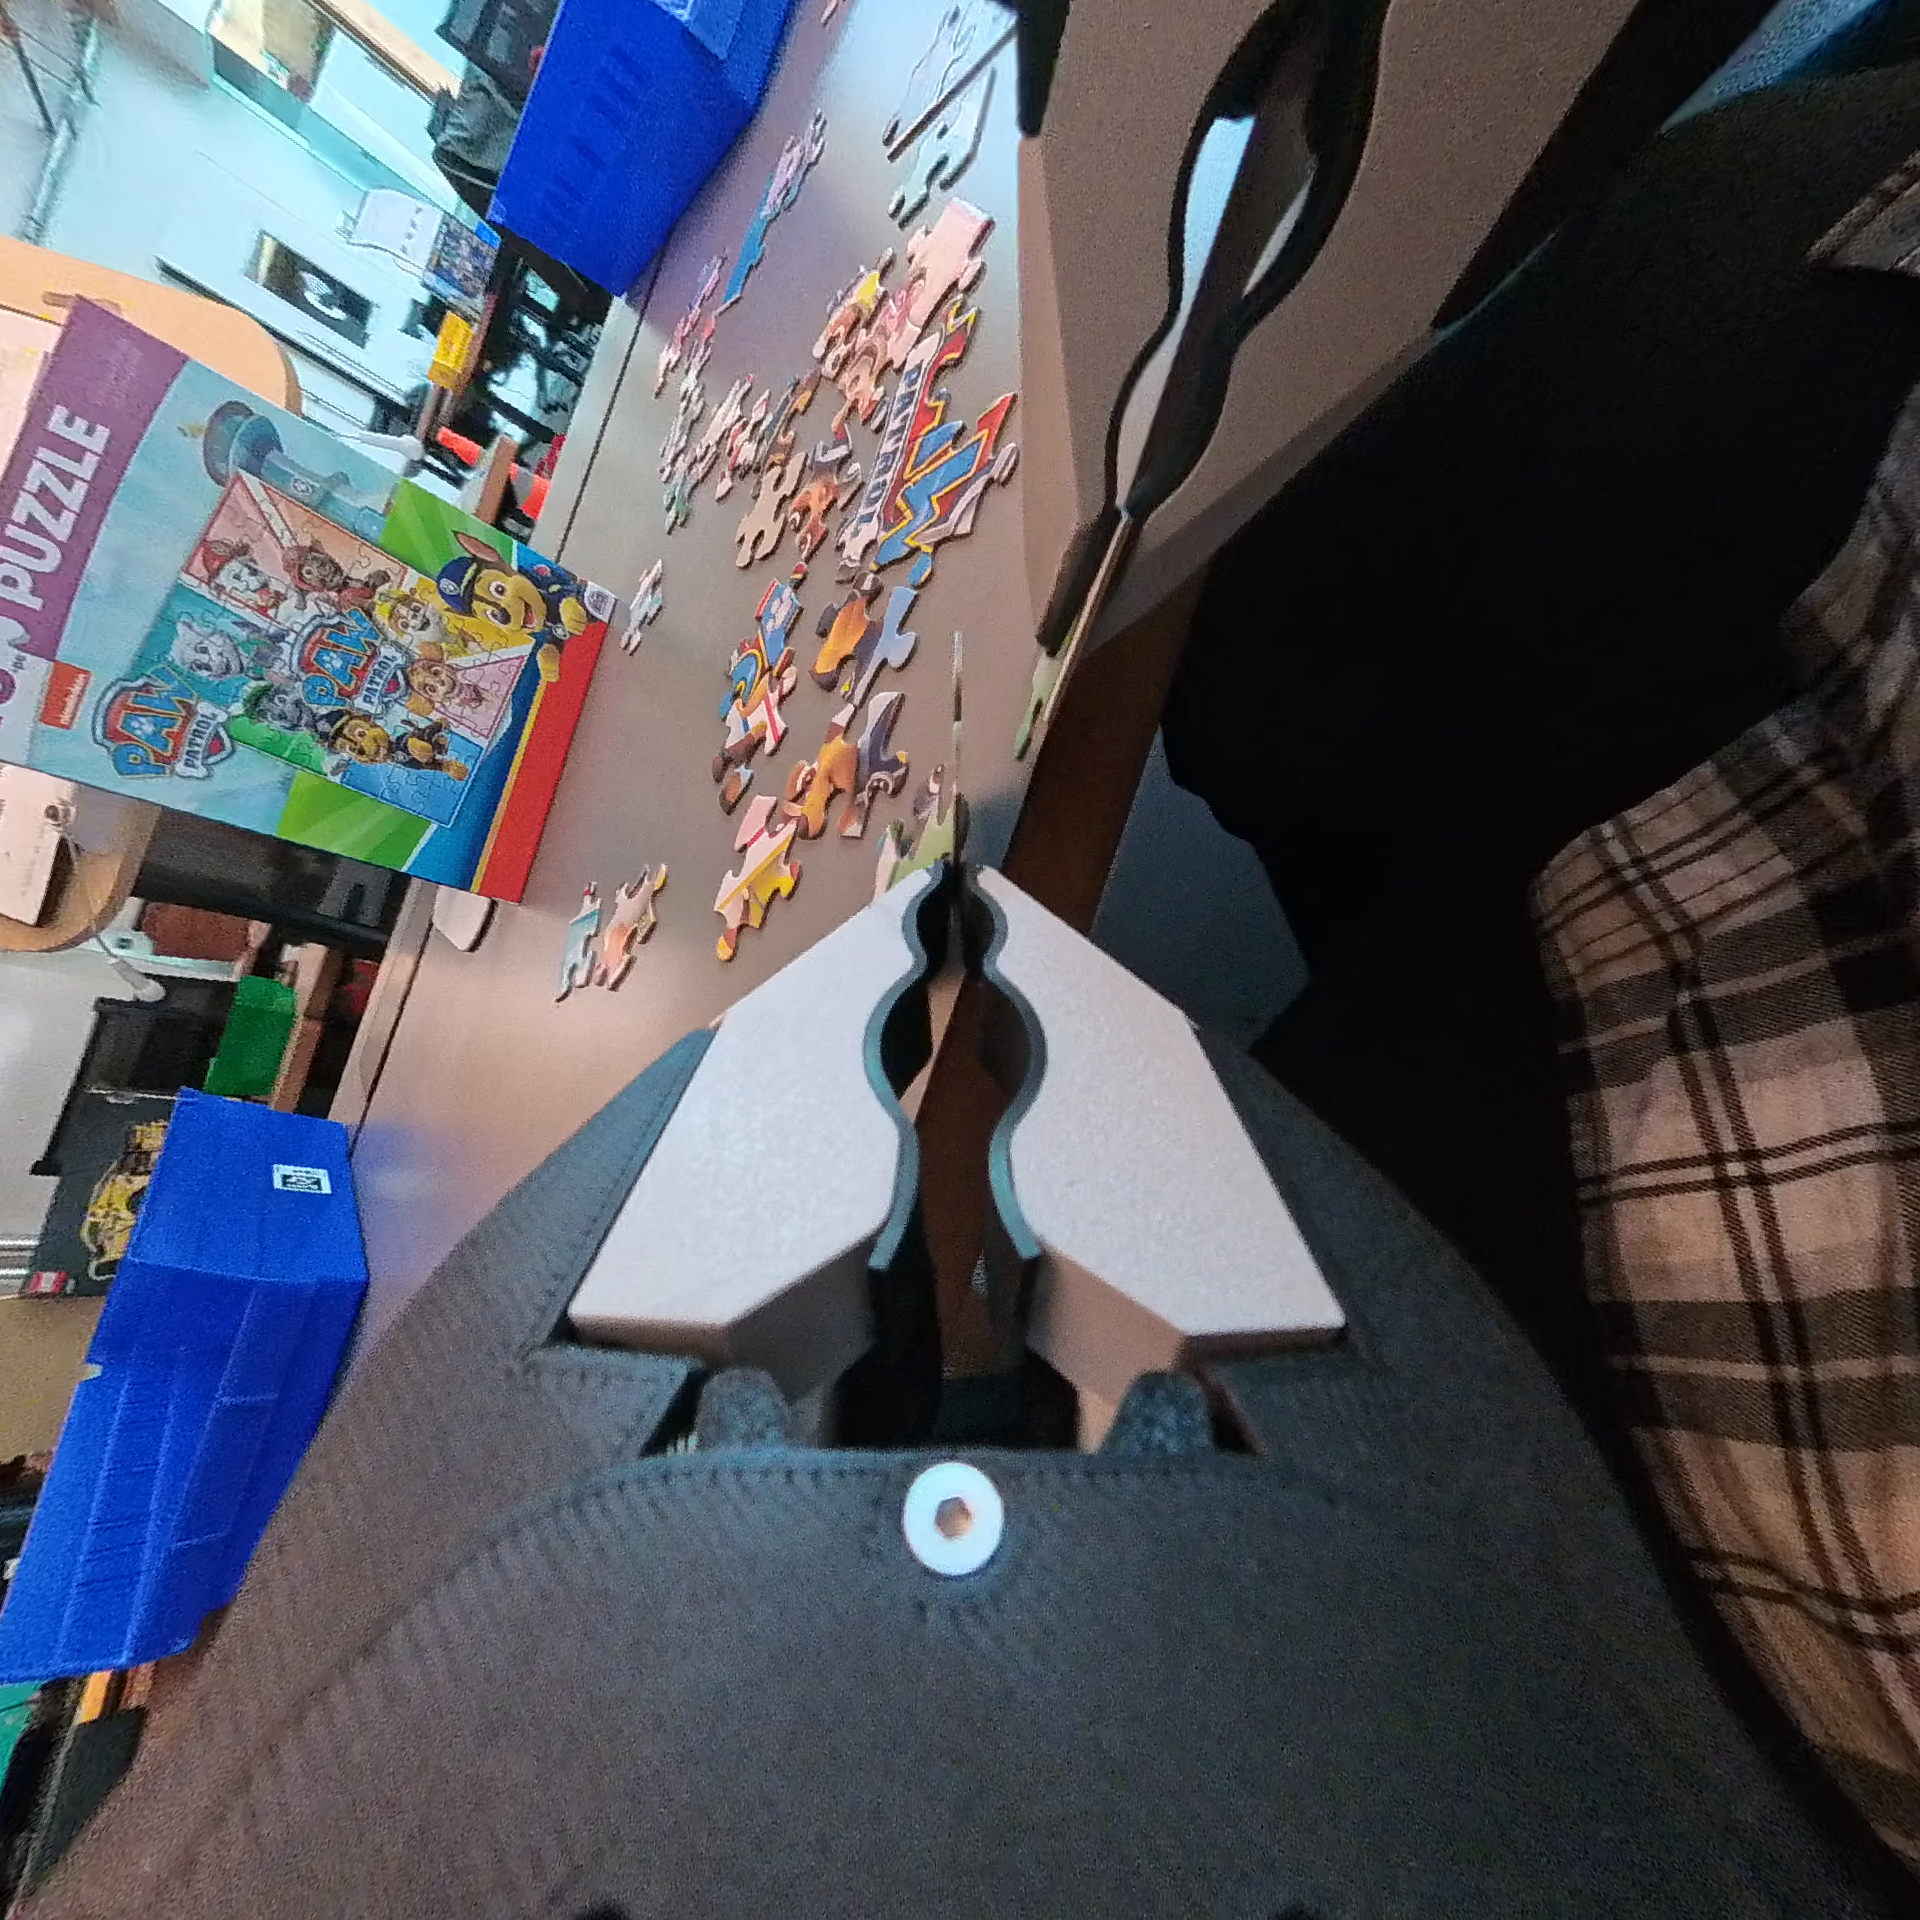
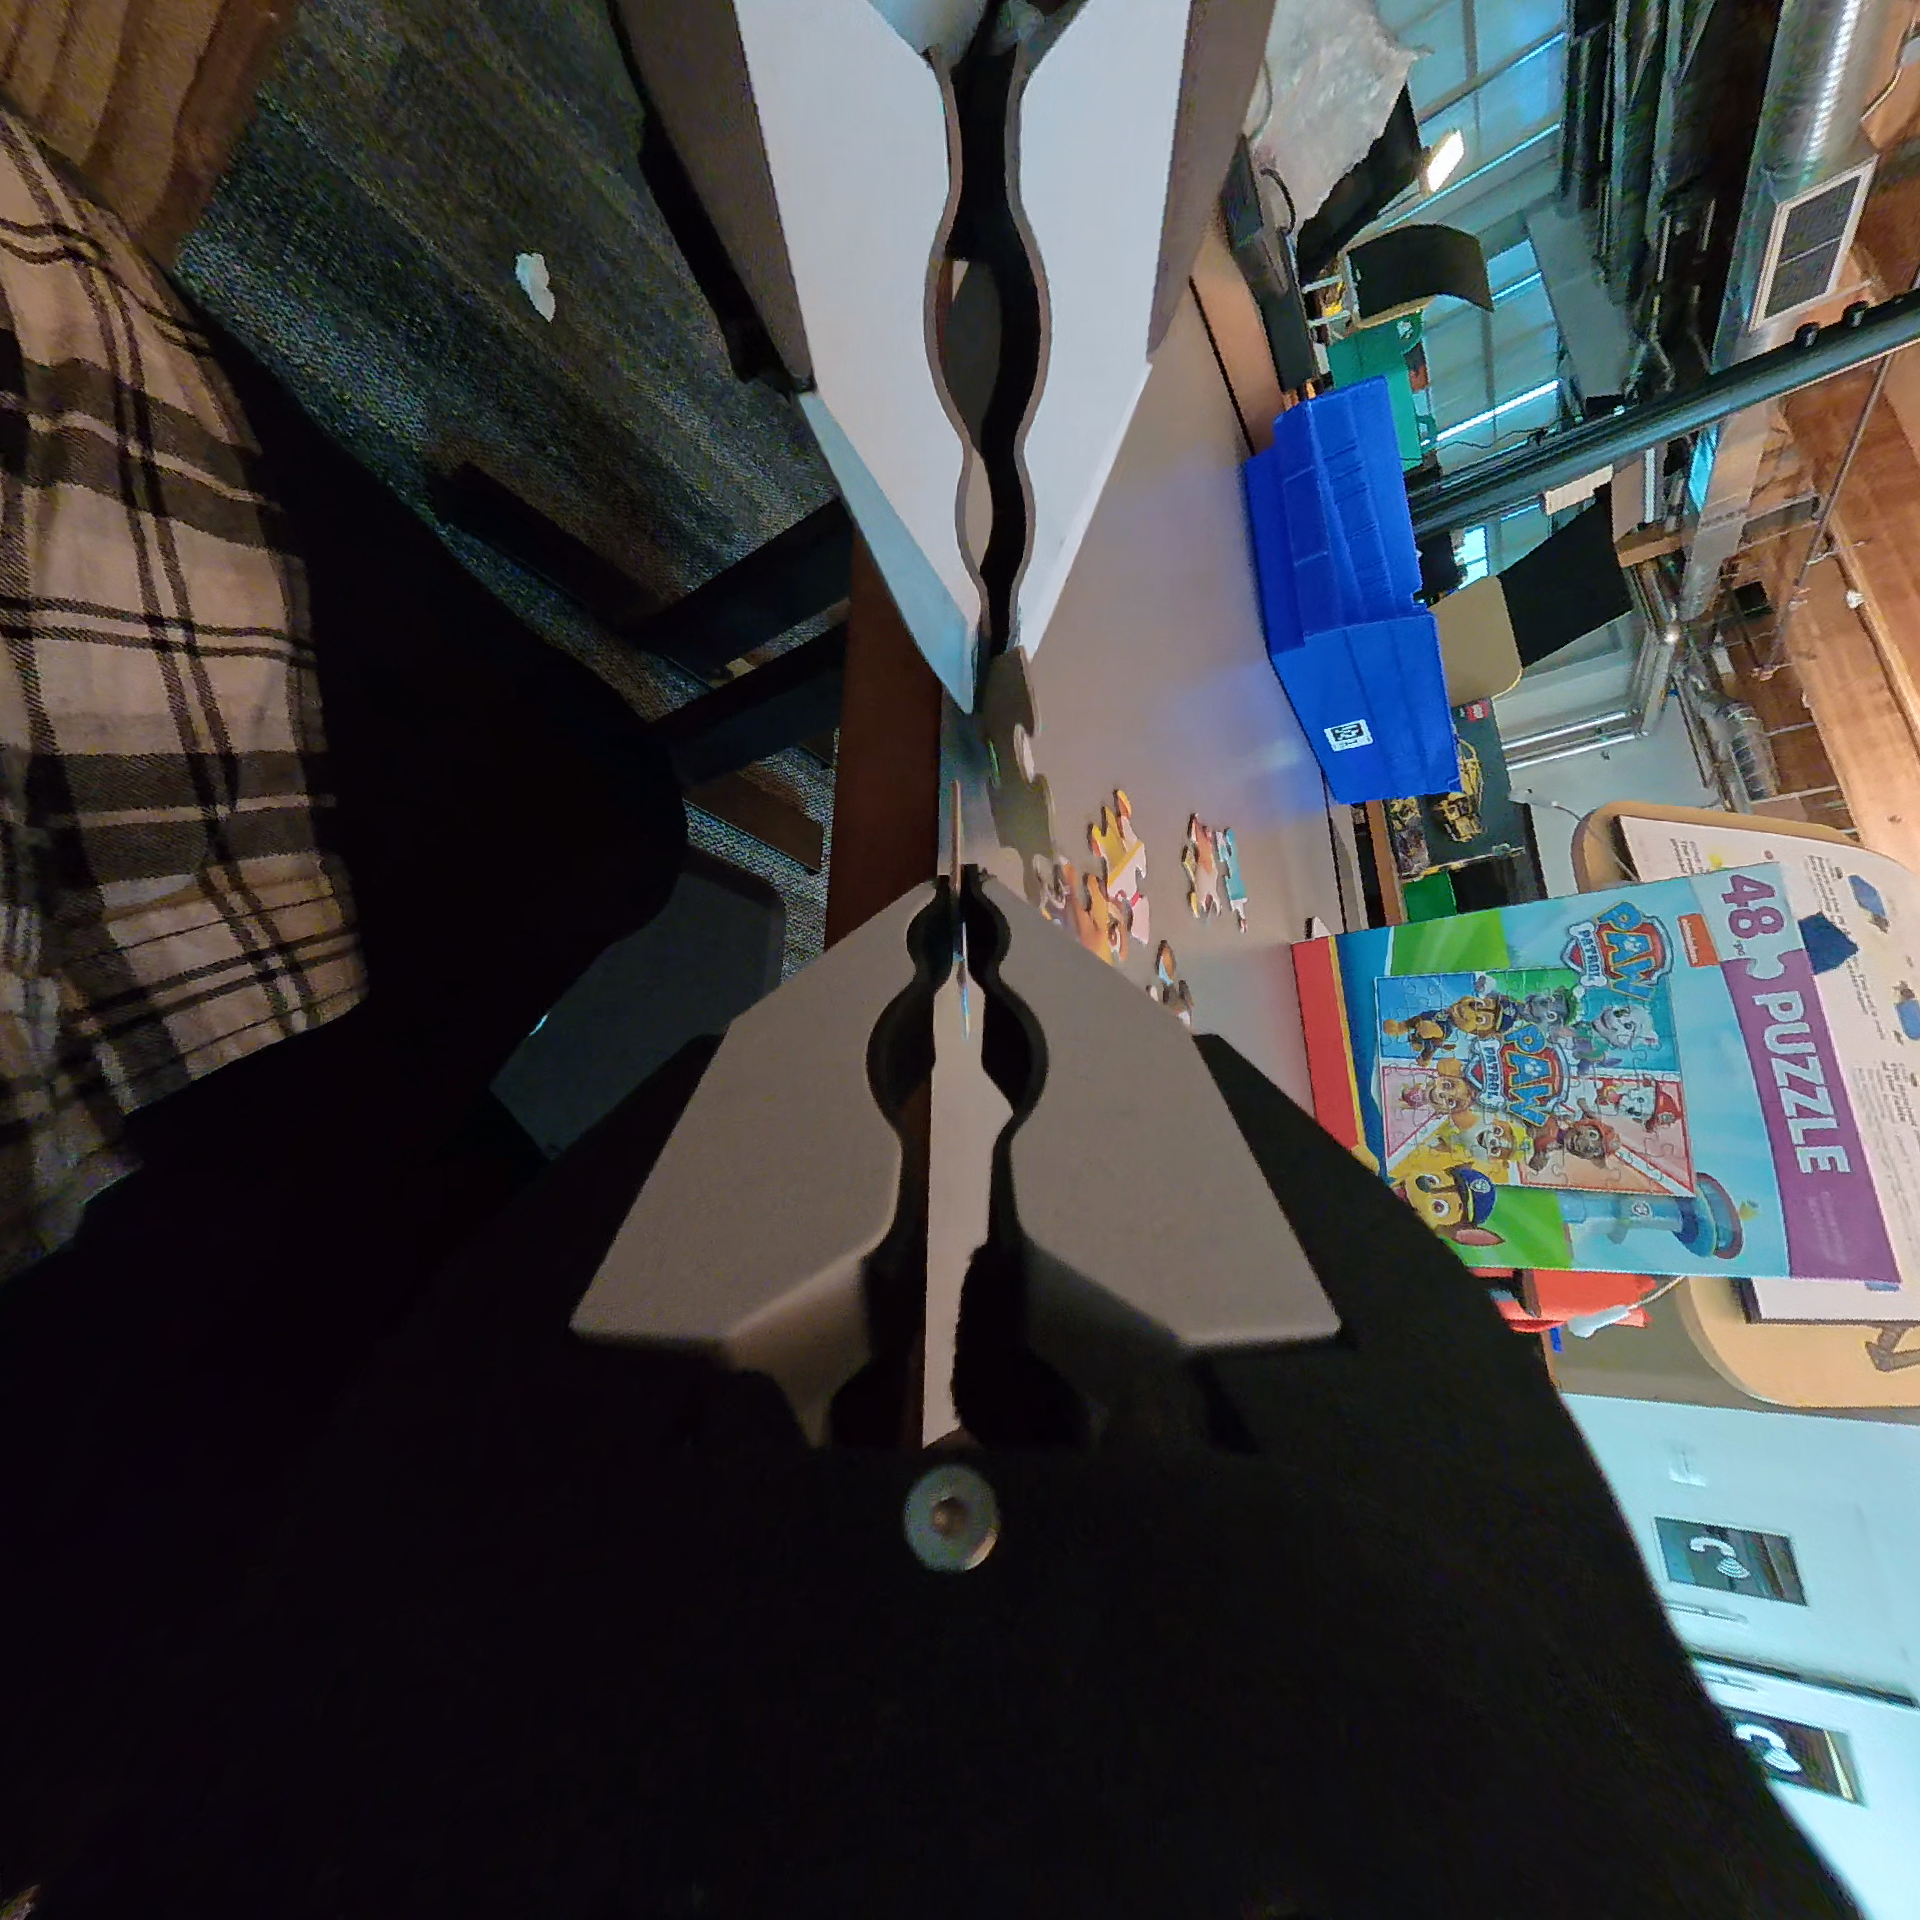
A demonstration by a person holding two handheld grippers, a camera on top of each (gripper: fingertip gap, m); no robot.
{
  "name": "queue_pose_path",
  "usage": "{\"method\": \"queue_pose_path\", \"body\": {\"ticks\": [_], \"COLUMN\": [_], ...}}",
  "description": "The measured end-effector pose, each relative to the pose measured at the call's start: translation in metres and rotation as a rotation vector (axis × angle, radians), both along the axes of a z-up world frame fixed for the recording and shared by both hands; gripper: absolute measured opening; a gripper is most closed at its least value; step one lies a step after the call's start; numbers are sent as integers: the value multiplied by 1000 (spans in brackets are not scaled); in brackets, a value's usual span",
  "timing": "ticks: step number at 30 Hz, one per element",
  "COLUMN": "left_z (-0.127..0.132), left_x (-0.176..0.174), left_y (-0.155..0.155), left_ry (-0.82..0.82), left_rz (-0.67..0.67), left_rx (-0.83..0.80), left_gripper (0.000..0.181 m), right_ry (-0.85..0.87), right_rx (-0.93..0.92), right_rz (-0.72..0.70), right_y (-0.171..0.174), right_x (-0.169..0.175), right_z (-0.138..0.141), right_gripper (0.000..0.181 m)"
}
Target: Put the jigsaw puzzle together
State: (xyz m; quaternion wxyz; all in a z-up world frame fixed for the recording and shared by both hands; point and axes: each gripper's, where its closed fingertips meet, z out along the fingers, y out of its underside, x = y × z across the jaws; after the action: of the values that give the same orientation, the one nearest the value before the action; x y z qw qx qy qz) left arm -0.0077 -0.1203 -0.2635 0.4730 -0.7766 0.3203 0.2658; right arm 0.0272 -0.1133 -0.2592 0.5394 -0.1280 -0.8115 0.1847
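Both views are rolled sideways. My left gripper point(image 1: 956, 875) is shut on a puzzle piece point(image 1: 957, 727) seen edge-on. It holds the piece above the table's near edge. My right gripper point(image 2: 966, 883) is shut on another piece point(image 2: 960, 940), also edge-on. The two grippers face each other tip to tip, and their pieces are close together; I cannot tell if they touch. The right gripper point(image 1: 1070, 613) shows in the left wrist view with its greenish piece point(image 1: 1039, 696). The left gripper point(image 2: 982, 681) shows in the right wrist view with its piece point(image 2: 1013, 758). A joined cluster with a logo point(image 1: 925, 468) lies on the table.
Loose pieces point(image 1: 831, 769) are scattered on the grey table point(image 1: 623, 727). The puzzle box point(image 1: 291, 644) stands at the far side and also shows in the right wrist view point(image 2: 1590, 1070). Blue bins point(image 1: 634, 125) point(image 1: 208, 1382) sit at both ends. A person's plaid shirt point(image 1: 1714, 1143) is close behind. My hands' fingertips stand some 4 cm from each other.
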Motion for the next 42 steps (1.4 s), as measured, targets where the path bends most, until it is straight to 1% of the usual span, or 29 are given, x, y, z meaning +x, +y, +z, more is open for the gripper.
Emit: {"method": "queue_pose_path", "body": {"ticks": [3, 11, 15, 19, 22, 24, 26, 27, 31, 35, 38, 42], "left_z": [1, 16, 36, 68, 94, 108, 117, 117, 101, 91, 82, 60], "left_x": [0, 0, 1, 2, 15, 29, 47, 57, 95, 125, 140, 151], "left_y": [0, 2, 12, 39, 73, 103, 139, 158, 236, 300, 336, 368], "left_ry": [46, 136, 173, 190, 187, 210, 211, 217, 294, 299, 318, 345], "left_rz": [-4, -12, -33, -79, -151, -216, -291, -328, -483, -572, -607, -624], "left_rx": [10, 43, 75, 135, 183, 212, 221, 216, 176, 153, 137, 98], "left_gripper": [0, 0, 1, 0, 0, 0, 0, 0, 0, 0, 0, 0], "right_ry": [2, 16, 36, 79, 106, 116, 125, 128, 144, 161, 168, 176], "right_rx": [-7, -15, -25, -48, -51, -55, -57, -58, -45, -40, -41, -50], "right_rz": [-7, -22, -54, -130, -223, -297, -372, -411, -546, -641, -682, -712], "right_y": [3, 13, 26, 54, 89, 117, 145, 160, 208, 242, 256, 268], "right_x": [2, 6, 12, 26, 42, 58, 75, 85, 122, 153, 169, 181], "right_z": [0, 6, 16, 38, 53, 60, 66, 68, 72, 77, 77, 73], "right_gripper": [0, 0, 0, 0, 0, 0, 0, 0, 0, 0, 0, 0]}}
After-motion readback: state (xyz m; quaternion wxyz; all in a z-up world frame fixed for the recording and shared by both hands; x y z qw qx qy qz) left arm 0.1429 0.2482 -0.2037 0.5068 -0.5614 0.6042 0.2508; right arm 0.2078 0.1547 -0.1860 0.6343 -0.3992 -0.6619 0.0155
